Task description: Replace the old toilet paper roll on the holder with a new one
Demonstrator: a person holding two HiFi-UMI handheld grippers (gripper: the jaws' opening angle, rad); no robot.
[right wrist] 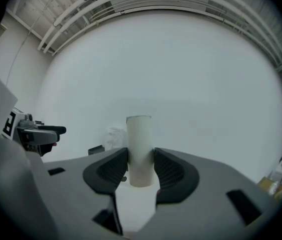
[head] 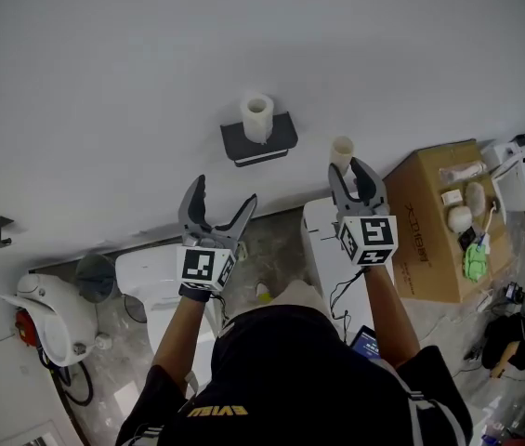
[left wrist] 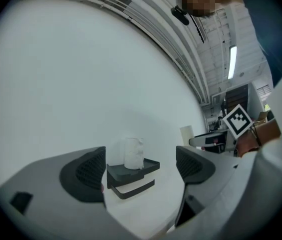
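Right gripper (head: 355, 177) was clamped on the empty tube (right wrist: 140, 144), right of the holder (head: 281, 139). Left gripper (head: 225, 193) gaped empty, facing it. New roll (head: 257, 117) stood on the holder's shelf; best grabbed mid-body, squeezed gently.

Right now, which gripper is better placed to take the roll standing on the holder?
Left. The left gripper is open, empty and aimed at the roll; the right gripper is clamped on a cardboard tube.

Left gripper (head: 224, 193) is hovering at centre frame, jaws gaping wide, nothing between them. Right gripper (head: 349, 169), just right of it, is clamping a cardboard tube (head: 341, 149) upright. Left arm (head: 177, 333) and right arm (head: 390, 309) are reaching up-frame.
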